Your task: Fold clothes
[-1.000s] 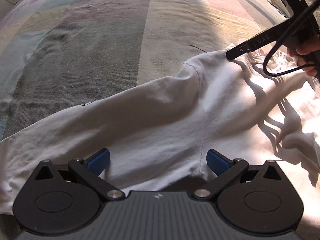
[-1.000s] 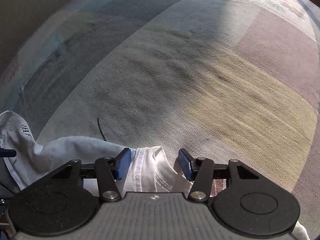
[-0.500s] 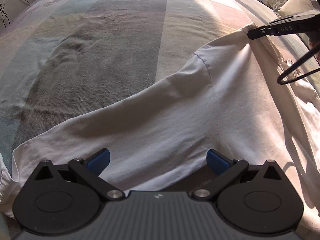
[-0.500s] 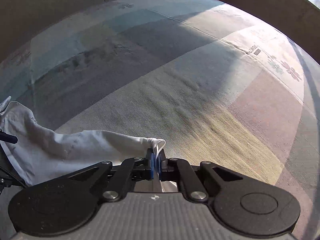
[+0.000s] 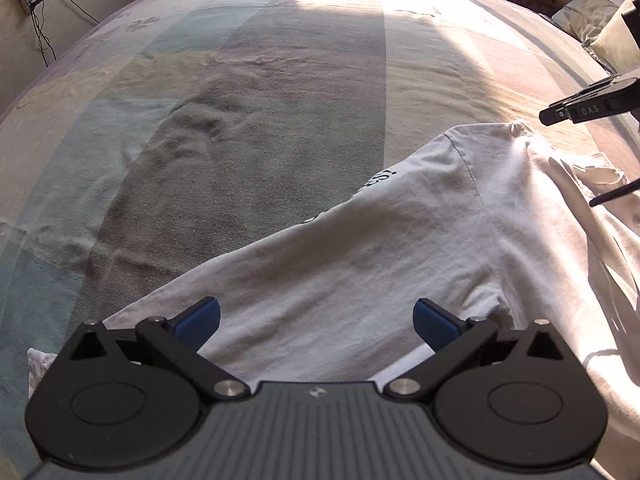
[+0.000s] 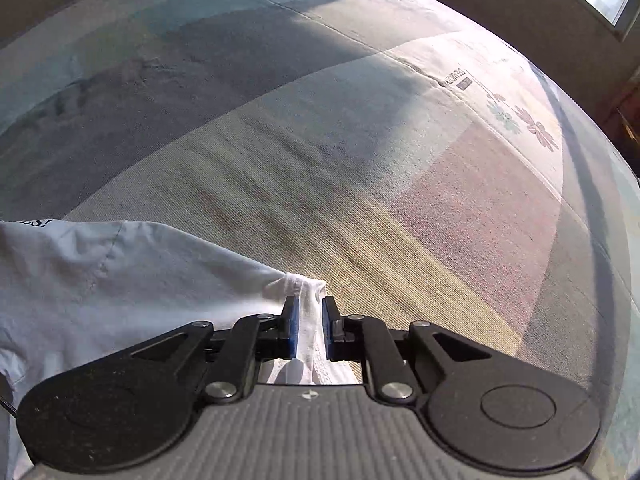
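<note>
One white shirt [image 5: 400, 264] is lying spread across the striped bedspread [image 5: 240, 140], its body running diagonally and its bunched corner reaching toward the sunlit side of the bed. A second ago the right gripper [image 6: 309, 326] was standing open around that corner; half a second ago it was pinching it flat; now its jaws are easing apart again, with a fold of the white hem between the blue pads [image 6: 291, 330], the left pad touching the cloth and the right pad standing just clear. In the left wrist view the right gripper's tip is now hovering just off the corner, which it was touching earlier, so the grip is probably being released or reset, not carried into a fold. The left gripper [image 5: 316, 322] is hanging wide open over the shirt's near edge, holding nothing, as it was a second ago. Judging by this, the fold is not yet begun; the corner is needing a firmer hold.
</note>
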Tool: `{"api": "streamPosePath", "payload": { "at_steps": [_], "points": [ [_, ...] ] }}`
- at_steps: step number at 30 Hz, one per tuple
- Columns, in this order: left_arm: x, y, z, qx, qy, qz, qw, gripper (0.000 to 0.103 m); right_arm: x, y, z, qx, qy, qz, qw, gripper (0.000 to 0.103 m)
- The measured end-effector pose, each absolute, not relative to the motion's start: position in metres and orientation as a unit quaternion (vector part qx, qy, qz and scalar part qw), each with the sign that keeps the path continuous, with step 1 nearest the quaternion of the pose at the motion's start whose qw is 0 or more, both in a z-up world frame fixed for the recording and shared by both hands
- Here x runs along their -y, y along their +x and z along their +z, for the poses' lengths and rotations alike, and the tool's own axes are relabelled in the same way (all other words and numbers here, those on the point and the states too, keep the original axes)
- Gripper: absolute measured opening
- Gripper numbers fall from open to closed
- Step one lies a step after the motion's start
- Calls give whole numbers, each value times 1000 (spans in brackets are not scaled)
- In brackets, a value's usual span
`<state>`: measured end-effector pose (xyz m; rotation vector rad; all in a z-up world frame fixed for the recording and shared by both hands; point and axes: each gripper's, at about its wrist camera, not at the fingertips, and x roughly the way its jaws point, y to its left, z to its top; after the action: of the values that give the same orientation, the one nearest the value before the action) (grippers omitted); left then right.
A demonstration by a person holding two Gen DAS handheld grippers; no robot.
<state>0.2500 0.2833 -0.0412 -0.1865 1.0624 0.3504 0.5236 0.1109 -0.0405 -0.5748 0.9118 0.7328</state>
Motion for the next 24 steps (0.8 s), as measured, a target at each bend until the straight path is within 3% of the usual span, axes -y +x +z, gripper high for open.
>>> {"api": "streamPosePath", "payload": {
  "at_steps": [5, 16, 24],
  "points": [
    [-295, 251, -49, -505, -98, 176, 839, 102, -117, 496, -23, -429, -198, 383, 794, 27],
    [-321, 229, -60, -515, -98, 193, 829, 102, -240, 424, -45, -412, -227, 562, 681, 27],
    [-363, 185, -71, -540, -159, 229, 794, 103, -246, 384, -69, -462, -292, 575, 609, 29]
  ]
}}
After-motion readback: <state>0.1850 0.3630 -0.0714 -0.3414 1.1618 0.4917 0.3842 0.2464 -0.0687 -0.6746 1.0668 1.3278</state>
